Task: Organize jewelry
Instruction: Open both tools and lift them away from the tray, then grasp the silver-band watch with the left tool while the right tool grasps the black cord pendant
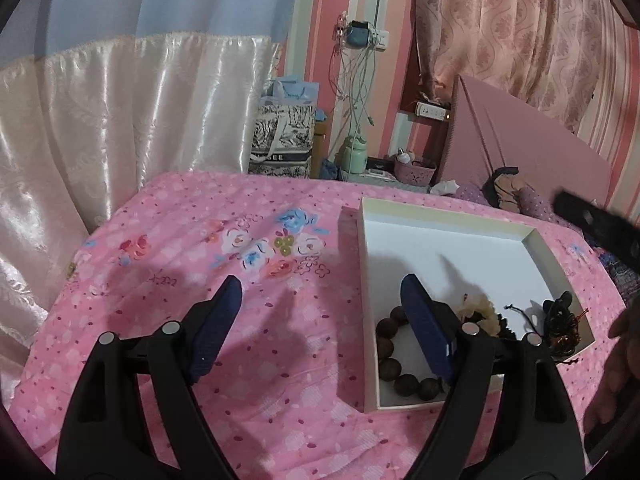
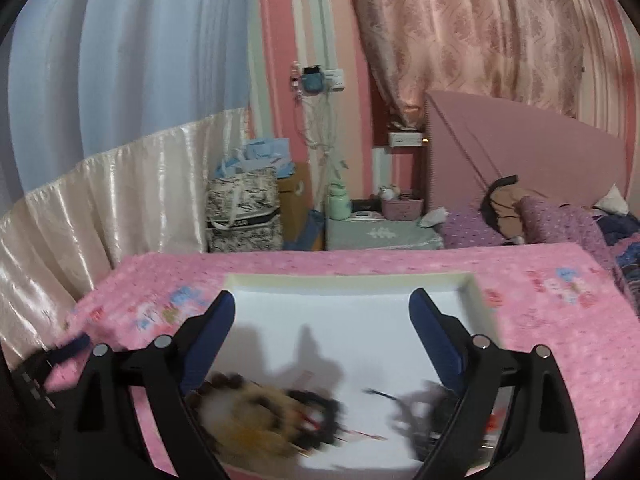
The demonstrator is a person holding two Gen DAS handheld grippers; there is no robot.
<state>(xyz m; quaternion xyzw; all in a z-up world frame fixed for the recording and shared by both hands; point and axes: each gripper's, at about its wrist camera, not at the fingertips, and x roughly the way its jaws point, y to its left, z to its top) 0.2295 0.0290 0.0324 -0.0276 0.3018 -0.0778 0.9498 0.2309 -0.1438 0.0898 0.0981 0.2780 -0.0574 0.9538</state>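
Observation:
A shallow white box lies on a pink floral bedsheet. In its near end lie a brown bead bracelet, a cream-and-dark beaded piece and a small black figurine with red cord. My left gripper is open and empty above the sheet, its right finger over the box's left edge. My right gripper is open and empty over the same box; the jewelry below it is blurred. Its dark body shows at the right edge of the left wrist view.
A satin bed curtain hangs on the left. Behind the bed are patterned bags, a green bottle, a pink basket and a pink headboard. Pillows and clothes lie at the far right.

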